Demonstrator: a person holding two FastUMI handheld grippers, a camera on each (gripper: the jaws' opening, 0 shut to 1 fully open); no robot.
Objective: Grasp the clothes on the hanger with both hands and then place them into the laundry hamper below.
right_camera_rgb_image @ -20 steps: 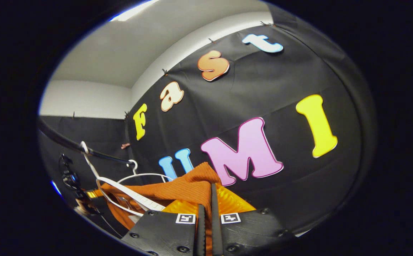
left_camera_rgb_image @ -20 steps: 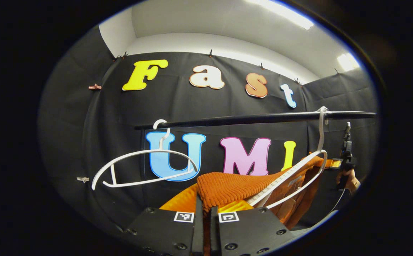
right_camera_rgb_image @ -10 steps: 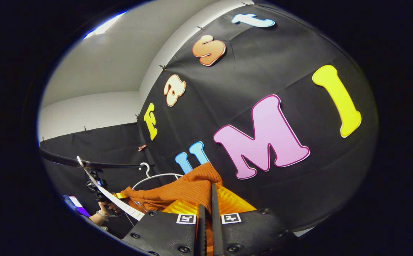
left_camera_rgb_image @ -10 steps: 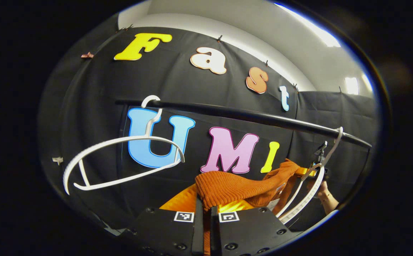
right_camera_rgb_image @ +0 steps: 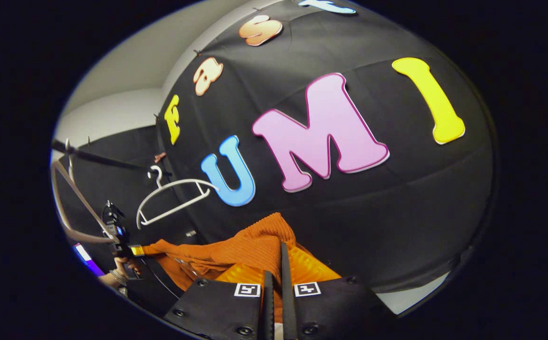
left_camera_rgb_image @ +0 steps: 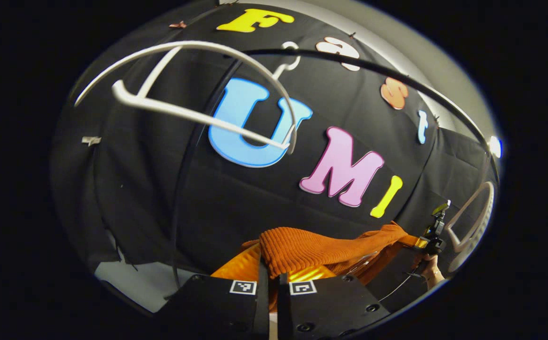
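Empty white hanger [left_camera_rgb_image: 198, 89] on black rail [left_camera_rgb_image: 396, 75]

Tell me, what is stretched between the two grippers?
The orange knit garment spans from the left gripper to the right gripper, seen in the left gripper view; each gripper pinches one end.

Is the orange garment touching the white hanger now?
Apart. In the right gripper view the orange garment hangs low between the right gripper and the left gripper, and dark wall shows between it and the white hanger above.
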